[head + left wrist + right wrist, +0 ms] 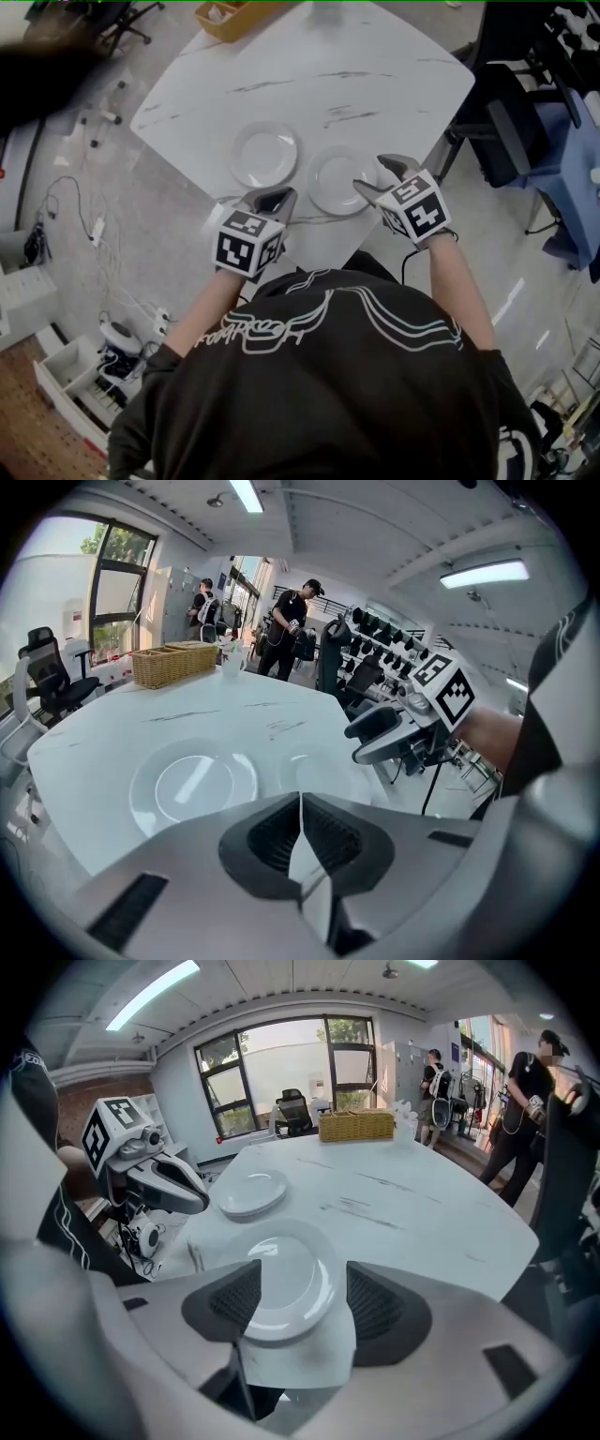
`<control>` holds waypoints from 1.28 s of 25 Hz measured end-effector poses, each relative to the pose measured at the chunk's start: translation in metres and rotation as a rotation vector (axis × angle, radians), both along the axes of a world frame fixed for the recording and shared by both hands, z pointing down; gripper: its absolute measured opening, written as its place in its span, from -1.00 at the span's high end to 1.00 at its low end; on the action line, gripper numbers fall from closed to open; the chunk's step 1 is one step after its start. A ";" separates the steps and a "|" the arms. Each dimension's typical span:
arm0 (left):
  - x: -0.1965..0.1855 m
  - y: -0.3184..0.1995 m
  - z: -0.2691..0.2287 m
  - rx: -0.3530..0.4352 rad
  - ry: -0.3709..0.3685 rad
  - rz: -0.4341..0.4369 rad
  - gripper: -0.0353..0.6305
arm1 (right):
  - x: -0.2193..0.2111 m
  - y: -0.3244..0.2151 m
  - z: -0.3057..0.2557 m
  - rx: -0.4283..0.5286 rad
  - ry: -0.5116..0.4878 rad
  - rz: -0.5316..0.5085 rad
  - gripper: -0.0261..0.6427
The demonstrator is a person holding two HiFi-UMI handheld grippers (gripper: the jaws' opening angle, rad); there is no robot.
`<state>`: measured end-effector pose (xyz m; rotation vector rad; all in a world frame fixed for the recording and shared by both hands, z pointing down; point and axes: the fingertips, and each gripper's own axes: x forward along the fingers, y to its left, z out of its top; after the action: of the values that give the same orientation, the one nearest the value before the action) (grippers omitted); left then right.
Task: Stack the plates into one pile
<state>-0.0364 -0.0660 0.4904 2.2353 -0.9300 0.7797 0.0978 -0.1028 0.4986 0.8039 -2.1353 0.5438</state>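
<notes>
The left claw (300,801) is shut tight, with the jaws pressed together and nothing held between them. It is held low at the near edge of the bench (375,75), just short of the left plate (264,155) and apart from it. The right claw (300,1279) is held wide open, and the right plate (337,178) is framed between its jaws. Those jaws are set at that plate's right rim, though contact with it cannot be made out. Both plates are laid flat on the bench, side by side with a small gap between them, and are not yet stacked. The left forearm (202,309) and the right forearm (459,281) are stretched forward from the body, so that each claw is pointed towards its plate. A basket (234,17) is set at the far edge of the bench.
</notes>
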 end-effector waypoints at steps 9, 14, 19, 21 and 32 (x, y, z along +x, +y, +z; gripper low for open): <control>0.037 -0.004 0.025 -0.048 -0.079 0.015 0.81 | 0.017 0.010 0.015 -0.077 -0.005 -0.081 0.06; 0.042 -0.002 0.037 -0.047 -0.107 -0.005 0.81 | 0.024 0.013 0.024 -0.101 -0.035 -0.074 0.06; 0.047 -0.001 0.044 -0.057 -0.117 -0.009 0.81 | 0.023 0.019 0.025 -0.127 -0.071 -0.104 0.06; 0.046 0.000 0.048 -0.067 -0.122 -0.014 0.81 | 0.019 0.020 0.024 -0.137 -0.097 -0.108 0.06; 0.043 0.002 0.056 -0.049 -0.172 -0.010 0.81 | 0.027 0.014 0.035 -0.152 -0.135 -0.037 0.06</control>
<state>0.0066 -0.0644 0.5465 2.1459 -0.9901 0.9914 0.1246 -0.0884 0.5340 0.6586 -2.1952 0.7501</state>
